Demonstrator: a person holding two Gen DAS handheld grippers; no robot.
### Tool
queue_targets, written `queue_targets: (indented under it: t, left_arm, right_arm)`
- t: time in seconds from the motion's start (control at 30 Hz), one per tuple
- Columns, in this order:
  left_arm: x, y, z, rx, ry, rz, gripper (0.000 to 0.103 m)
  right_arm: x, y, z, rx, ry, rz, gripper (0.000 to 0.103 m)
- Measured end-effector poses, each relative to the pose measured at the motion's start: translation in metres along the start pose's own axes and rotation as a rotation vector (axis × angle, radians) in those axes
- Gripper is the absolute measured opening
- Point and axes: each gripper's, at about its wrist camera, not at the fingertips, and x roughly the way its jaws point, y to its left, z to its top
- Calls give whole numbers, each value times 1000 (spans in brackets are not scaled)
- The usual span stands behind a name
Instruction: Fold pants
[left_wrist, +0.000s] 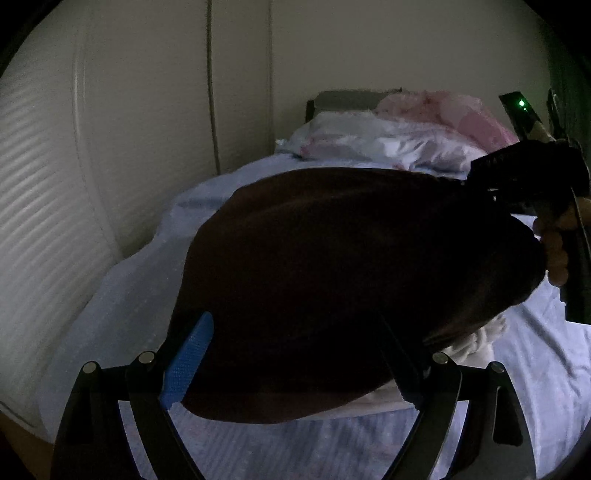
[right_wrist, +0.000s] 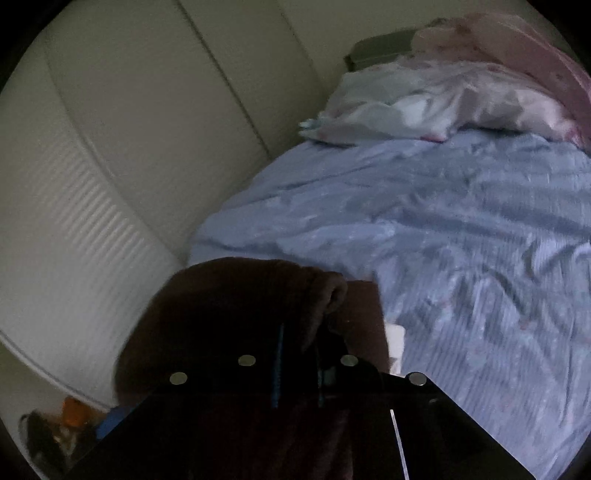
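Only leftward: right tongs (left_wrist: 480, 184) clamped on pants (left_wrist: 351, 277); left tongs (left_wrist: 295, 369) wide around them.

Blue bedsheet (right_wrist: 461, 229); white-pink bedding pile (right_wrist: 443, 99) at head; wardrobe doors (left_wrist: 110, 110).

Lighting: dim, cool, even; no glare, no hard shadows. Dark pants (left_wrist: 351, 288) lose nearly all fabric detail. Fisheye bending: wall panels (right_wrist: 110, 147) curve, corners vignetted black. Right wrist view: motion-smeared across the bed sheet (right_wrist: 480, 258). Left wrist view: sharper, grainy.
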Motion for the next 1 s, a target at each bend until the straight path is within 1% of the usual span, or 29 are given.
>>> queue_targets:
  t: [0.07,0.13,0.17,0.2,0.27,0.3,0.33,0.37,0.4,0.43,0.47,0.53,0.6,0.67,0.7,0.8,0.9,0.93,1.0]
  left_arm:
    - [2,0,-1,-8,13,-11,90]
    - [0,-3,0,-4,18,2,90]
    - [-3,-6,2,6,24,21,89]
    - [-5,-9,3,12,29,38,89]
    - [-15,-12,6,17,32,60,89]
    - [-25,-13,10,19,20,64,89]
    - [-30,-15,12,21,11,75,89]
    - [-43,-17,15,26,-6,96,90]
    - [-56,-22,20,34,-26,105,90]
    - [-64,-24,22,37,-37,102,90]
    - [-77,-30,27,42,-48,95,93]
    - [-101,-44,36,55,-56,74,96]
    - [-124,-62,42,83,-66,45,97]
    - [-144,-82,45,118,-74,42,102]
    - [-155,-93,46,133,-82,43,103]
    - [-181,-126,46,181,-92,27,103]
    - [-203,-157,42,193,-84,-6,103]
    - [-209,-166,39,193,-84,-24,103]
    - [-219,-186,35,191,-83,-48,103]
  right_arm:
    - [7,-11,-6,58,25,6,11]
    - [7,-21,-11,76,17,22,12]
    - [5,-21,-12,80,16,25,12]
    - [2,-21,-12,86,15,30,13]
    - [-9,-20,-12,94,-10,73,23]
    - [-15,-19,-12,100,-17,79,44]
    - [-26,-16,-12,107,-26,49,74]
    - [-35,-16,-14,110,-45,23,82]
    - [-50,-14,-17,104,-86,19,83]
    - [-67,-11,-21,75,-126,45,83]
    - [-81,-8,-24,52,-148,45,83]
    - [-114,-4,-36,6,-166,-5,84]
    - [-147,-3,-52,-44,-175,-66,84]
    - [-183,-6,-71,-87,-193,-153,84]
    - [-199,-8,-79,-99,-213,-176,84]
    - [-251,-20,-104,-112,-231,-256,84]
    - [-288,-33,-121,-101,-223,-338,84]
    - [-303,-39,-129,-99,-223,-360,84]
    - [-327,-49,-142,-90,-245,-376,84]
